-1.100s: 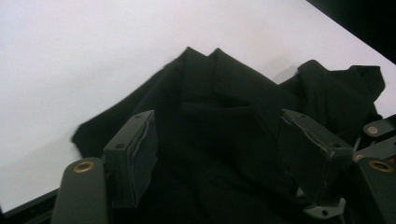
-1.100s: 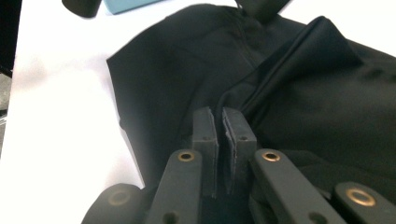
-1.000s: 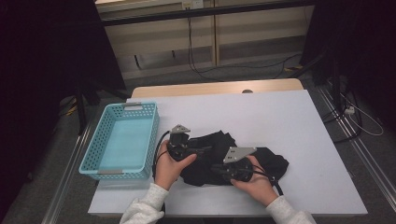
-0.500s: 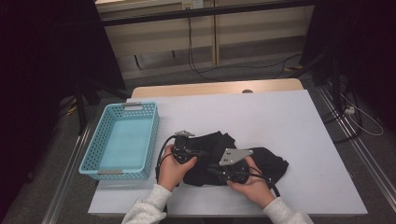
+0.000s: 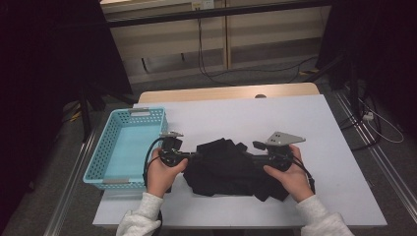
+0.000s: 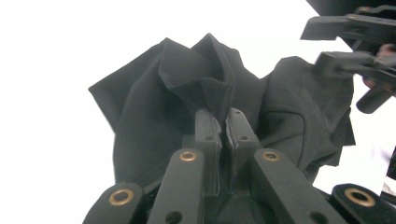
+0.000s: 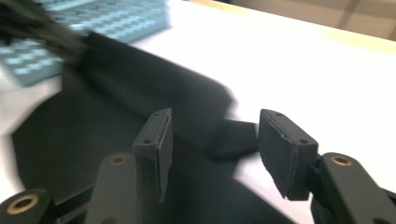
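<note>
Black cloth (image 5: 223, 164) bunched at lower centre of the high view, on the white table (image 5: 275, 118) between two hand-held grippers

Left gripper (image 6: 223, 122) pinched tight on a raised fold of the cloth, seen at centre of the left gripper view, fabric wedged between the pads. Right gripper (image 7: 212, 140) with jaws apart, just been opening, nothing clamped between them, cloth lying beneath and behind. Light blue basket (image 5: 123, 147) at left of the high view, just beside the left hand (image 5: 162, 169). Right hand (image 5: 290, 174) at the cloth's right edge
</note>
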Available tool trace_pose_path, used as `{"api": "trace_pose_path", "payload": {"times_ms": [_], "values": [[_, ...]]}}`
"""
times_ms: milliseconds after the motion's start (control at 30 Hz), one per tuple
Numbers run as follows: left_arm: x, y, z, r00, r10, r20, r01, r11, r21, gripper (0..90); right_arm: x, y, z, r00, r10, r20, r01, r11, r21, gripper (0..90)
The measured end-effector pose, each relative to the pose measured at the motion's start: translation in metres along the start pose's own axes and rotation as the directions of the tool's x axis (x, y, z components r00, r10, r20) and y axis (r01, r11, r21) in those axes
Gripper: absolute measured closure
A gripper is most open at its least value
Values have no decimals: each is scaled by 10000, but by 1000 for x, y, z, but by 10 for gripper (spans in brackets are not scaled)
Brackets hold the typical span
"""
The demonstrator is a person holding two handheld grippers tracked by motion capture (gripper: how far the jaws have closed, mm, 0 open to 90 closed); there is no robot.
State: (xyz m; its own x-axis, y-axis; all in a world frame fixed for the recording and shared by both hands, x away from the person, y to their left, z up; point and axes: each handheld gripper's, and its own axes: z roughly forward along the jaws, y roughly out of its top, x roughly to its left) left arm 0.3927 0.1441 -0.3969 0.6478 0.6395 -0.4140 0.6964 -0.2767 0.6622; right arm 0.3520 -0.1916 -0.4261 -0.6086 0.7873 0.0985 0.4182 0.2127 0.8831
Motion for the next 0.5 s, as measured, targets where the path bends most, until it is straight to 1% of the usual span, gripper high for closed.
{"api": "trace_pose_path", "payload": {"times_ms": [33,67,100,167,200,233,267,300,400,433,467,500], "values": [[0,0,-2,10000,-16,-19,16,10000,-2,856,-5,-1,3,9997,227,101,-228,9997,120,430],[0,-1,-4,10000,-28,-25,28,10000,19,856,-8,-2,6,9992,295,270,-302,9992,265,432],[0,-2,-4,10000,-3,23,3,10000,74,856,-10,-3,10,9989,230,407,-246,9989,389,435],[-1,-3,-4,10000,4,-7,-4,9999,107,856,-13,-1,19,9984,215,531,-252,9973,693,436],[-1,-4,-4,10000,-8,-15,8,9999,143,856,-14,1,23,9977,128,669,-181,9967,788,436],[-1,-5,-3,10000,20,-31,-19,9998,187,856,-15,2,28,9973,188,712,-249,9960,853,436],[0,-6,-3,10000,62,-49,-61,9997,216,856,-17,2,33,9976,345,597,-395,9956,846,449],[0,-6,-4,10000,17,-57,-15,9997,237,856,-18,2,38,9976,459,525,-508,9940,971,450],[2,-7,-6,9999,-16,-104,18,9998,216,856,-20,1,53,9973,563,468,-623,9883,1390,454],[3,-8,-7,9999,-30,-158,33,9998,218,856,-19,1,58,9972,583,470,-648,9863,1520,453],[3,-8,-7,9999,-82,-124,84,9997,217,856,-19,0,63,9980,433,460,-506,9840,1707,457],[4,-8,-8,9999,-57,-130,59,9998,186,856,-18,0,68,9980,353,527,-451,9791,1983,465]]}}
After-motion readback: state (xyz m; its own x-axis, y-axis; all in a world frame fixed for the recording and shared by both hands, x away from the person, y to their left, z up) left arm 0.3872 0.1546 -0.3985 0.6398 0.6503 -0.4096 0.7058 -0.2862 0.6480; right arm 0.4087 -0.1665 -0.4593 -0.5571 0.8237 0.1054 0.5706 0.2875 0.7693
